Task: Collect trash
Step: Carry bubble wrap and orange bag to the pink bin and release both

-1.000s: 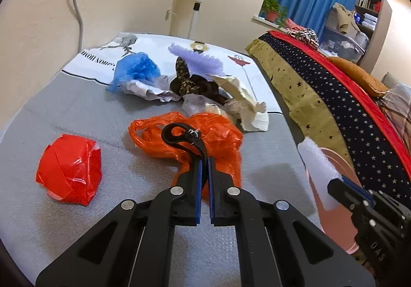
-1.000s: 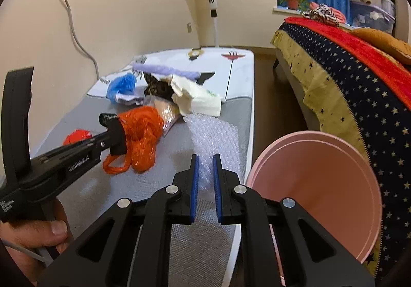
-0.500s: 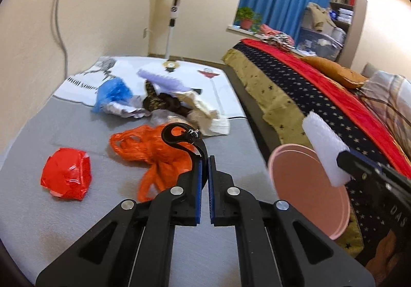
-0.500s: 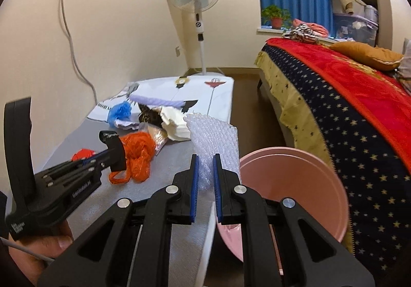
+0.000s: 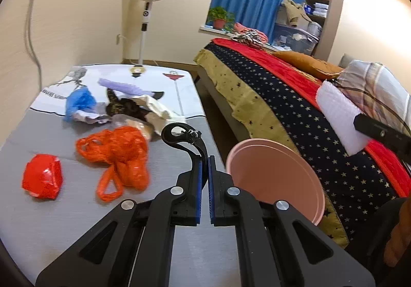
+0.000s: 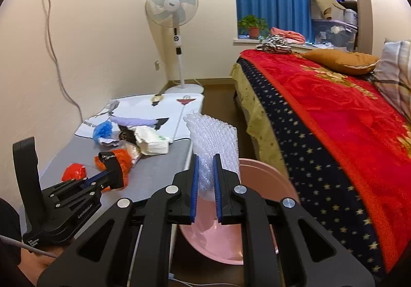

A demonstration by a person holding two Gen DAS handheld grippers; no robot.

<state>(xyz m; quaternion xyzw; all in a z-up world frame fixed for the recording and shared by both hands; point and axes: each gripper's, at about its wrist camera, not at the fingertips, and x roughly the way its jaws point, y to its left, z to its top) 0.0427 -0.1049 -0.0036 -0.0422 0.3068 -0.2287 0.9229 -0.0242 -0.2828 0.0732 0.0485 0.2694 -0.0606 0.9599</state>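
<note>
My left gripper [image 5: 204, 158] is shut on a curled black strap [image 5: 183, 140], held above the grey table beside the pink bin [image 5: 272, 179]. It shows again at the lower left of the right wrist view as the left gripper [image 6: 113, 173] with the strap [image 6: 109, 158] in a person's hand. My right gripper [image 6: 205, 161] is shut on a sheet of bubble wrap [image 6: 213, 135] that stands up over the pink bin [image 6: 259, 171]. The left wrist view has the bubble wrap [image 5: 336, 117] at its right edge, above and right of the bin.
On the table lie an orange plastic bag [image 5: 120, 150], a red crumpled wrapper [image 5: 42, 179], a blue bag [image 5: 79, 101], a purple piece [image 5: 120, 86] and white paper [image 5: 159, 109]. A bed [image 6: 334, 119] runs along the right. A standing fan [image 6: 172, 6] is at the back.
Both grippers have risen and swung right toward the pink bin. The strap has come up off the orange bag, and the bubble wrap has left the table and now hangs over the bin.
</note>
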